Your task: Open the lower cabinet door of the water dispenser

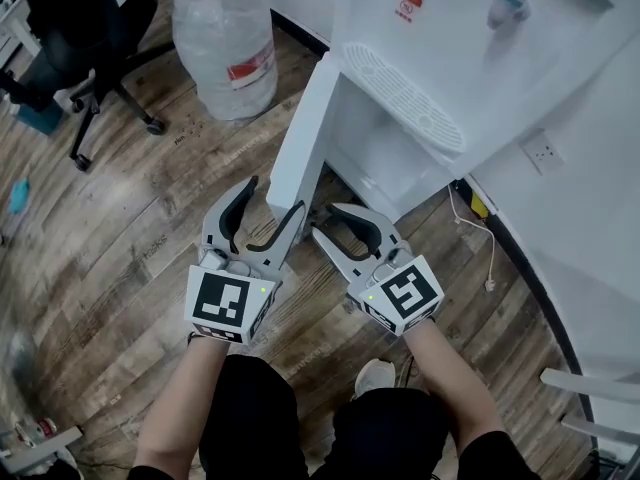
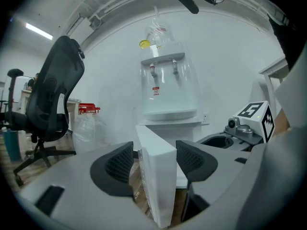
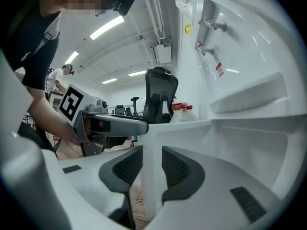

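The white water dispenser (image 1: 440, 38) stands at the top right of the head view. Its lower cabinet door (image 1: 305, 128) is swung out toward me, leaving the cabinet (image 1: 385, 153) open. My left gripper (image 1: 274, 196) straddles the door's free edge (image 2: 158, 176); it is open, with a gap at its left pad (image 2: 117, 164). My right gripper (image 1: 325, 220) is just to its right, and both of its pads press on the same door edge (image 3: 152, 176). From the right gripper view, the left gripper (image 3: 108, 123) is seen at the door's top corner.
A large clear water bottle (image 1: 225, 48) stands on the wood floor left of the door. A black office chair (image 1: 90, 68) is at the far left. A wall socket (image 1: 543, 151) and a white cable (image 1: 490, 253) are to the right of the dispenser.
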Demonstrator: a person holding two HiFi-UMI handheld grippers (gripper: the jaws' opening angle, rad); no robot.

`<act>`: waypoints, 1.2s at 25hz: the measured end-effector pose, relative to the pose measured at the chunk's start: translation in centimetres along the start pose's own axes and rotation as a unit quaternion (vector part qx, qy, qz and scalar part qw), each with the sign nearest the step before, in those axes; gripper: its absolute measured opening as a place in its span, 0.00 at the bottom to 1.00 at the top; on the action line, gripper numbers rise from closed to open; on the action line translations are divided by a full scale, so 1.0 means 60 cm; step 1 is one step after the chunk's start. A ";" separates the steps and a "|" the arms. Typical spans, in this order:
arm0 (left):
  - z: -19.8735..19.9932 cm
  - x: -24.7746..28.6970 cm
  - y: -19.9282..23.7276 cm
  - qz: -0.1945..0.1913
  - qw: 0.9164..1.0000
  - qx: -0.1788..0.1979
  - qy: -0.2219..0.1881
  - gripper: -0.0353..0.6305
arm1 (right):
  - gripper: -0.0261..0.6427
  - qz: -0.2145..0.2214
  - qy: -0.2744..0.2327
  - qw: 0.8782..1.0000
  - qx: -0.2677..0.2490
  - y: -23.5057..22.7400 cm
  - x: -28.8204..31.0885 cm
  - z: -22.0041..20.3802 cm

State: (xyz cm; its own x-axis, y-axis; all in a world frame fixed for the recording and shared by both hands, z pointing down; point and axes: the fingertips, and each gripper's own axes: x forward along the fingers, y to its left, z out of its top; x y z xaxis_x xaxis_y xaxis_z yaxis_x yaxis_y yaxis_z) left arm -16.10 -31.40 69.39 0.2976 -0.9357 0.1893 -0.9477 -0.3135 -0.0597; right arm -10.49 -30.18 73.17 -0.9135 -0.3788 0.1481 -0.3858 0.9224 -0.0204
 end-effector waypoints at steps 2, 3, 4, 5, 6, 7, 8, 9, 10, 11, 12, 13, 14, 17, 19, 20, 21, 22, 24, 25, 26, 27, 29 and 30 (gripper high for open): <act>-0.002 -0.005 0.011 0.006 1.000 -0.004 0.000 0.47 | 0.22 -0.002 -0.004 1.000 0.002 -0.001 0.000 0.007; -0.003 -0.007 0.016 0.010 1.000 -0.005 0.000 0.46 | 0.21 -0.002 -0.005 1.000 0.003 -0.001 0.000 0.010; -0.004 -0.009 0.021 0.013 1.000 -0.005 -0.001 0.45 | 0.20 -0.002 -0.005 1.000 0.004 -0.001 0.000 0.012; -0.005 -0.011 0.026 0.016 1.000 -0.006 -0.002 0.44 | 0.19 -0.003 -0.006 1.000 0.005 -0.001 -0.001 0.015; -0.005 -0.012 0.032 0.019 1.000 -0.006 -0.003 0.44 | 0.17 -0.003 -0.007 1.000 0.006 -0.002 -0.001 0.018; -0.006 -0.014 0.037 0.022 1.000 -0.005 -0.003 0.44 | 0.16 -0.004 -0.009 1.000 0.006 -0.002 -0.002 0.022; -0.006 -0.015 0.042 0.024 1.000 -0.004 -0.003 0.43 | 0.15 -0.004 -0.011 1.000 0.006 -0.003 -0.003 0.026; -0.007 -0.017 0.048 0.027 1.000 -0.003 -0.002 0.43 | 0.14 -0.005 -0.012 1.000 0.007 -0.002 -0.004 0.030; -0.008 -0.019 0.054 0.030 1.000 -0.002 -0.002 0.43 | 0.13 -0.004 -0.014 1.000 0.006 -0.001 -0.005 0.034; -0.008 -0.020 0.061 0.032 0.999 -0.001 -0.001 0.42 | 0.13 -0.004 -0.015 1.000 0.005 0.000 -0.004 0.038; -0.009 -0.022 0.068 0.035 0.999 -0.001 -0.001 0.42 | 0.12 -0.004 -0.016 1.000 0.004 0.000 -0.003 0.041; -0.010 -0.023 0.075 0.038 0.999 -0.002 -0.001 0.42 | 0.12 -0.004 -0.016 1.000 0.002 0.000 -0.002 0.044; -0.011 -0.024 0.081 0.041 0.999 -0.003 -0.001 0.42 | 0.11 -0.006 -0.015 1.000 0.001 -0.001 -0.001 0.046; -0.015 -0.026 0.101 0.052 0.999 -0.004 0.000 0.41 | 0.09 -0.012 -0.013 1.000 -0.002 -0.004 0.001 0.050; -0.016 -0.028 0.116 0.059 0.998 -0.001 0.002 0.39 | 0.09 -0.013 -0.014 1.000 -0.003 -0.005 0.002 0.052; -0.017 -0.028 0.123 0.063 0.998 0.001 0.003 0.38 | 0.09 -0.013 -0.013 1.000 -0.003 -0.006 0.002 0.052; -0.018 -0.028 0.130 0.066 0.998 0.004 0.004 0.38 | 0.09 -0.013 -0.013 1.000 -0.004 -0.006 0.001 0.052; -0.019 -0.028 0.137 0.069 0.998 0.007 0.006 0.38 | 0.09 -0.013 -0.012 1.000 -0.004 -0.007 0.001 0.052; -0.021 -0.027 0.149 0.074 0.997 0.011 0.008 0.38 | 0.09 -0.014 -0.010 1.000 -0.005 -0.008 0.001 0.053; -0.022 -0.027 0.155 0.077 0.997 0.013 0.009 0.37 | 0.09 -0.015 -0.009 1.000 -0.005 -0.010 0.001 0.053; -0.024 -0.025 0.159 0.079 0.997 0.014 0.010 0.37 | 0.09 -0.017 -0.009 1.000 -0.004 -0.011 0.001 0.054; -0.025 -0.024 0.164 0.080 0.997 0.015 0.011 0.36 | 0.09 -0.018 -0.008 1.000 -0.003 -0.013 0.002 0.054; -0.027 -0.022 0.173 0.083 0.996 0.017 0.013 0.35 | 0.08 -0.019 -0.007 1.000 -0.003 -0.015 0.005 0.054; -0.028 -0.021 0.176 0.084 0.996 0.018 0.015 0.34 | 0.08 -0.019 -0.006 1.000 -0.004 -0.014 0.006 0.054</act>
State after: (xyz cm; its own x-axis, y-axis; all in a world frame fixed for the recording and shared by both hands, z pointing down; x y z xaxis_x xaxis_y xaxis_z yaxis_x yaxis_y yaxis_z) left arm -26.70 -33.29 70.16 0.1313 -0.9706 0.2019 -0.9789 -0.1591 -0.1279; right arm -10.92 -31.35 70.06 -0.9000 -0.4137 0.1370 -0.4184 0.9082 -0.0064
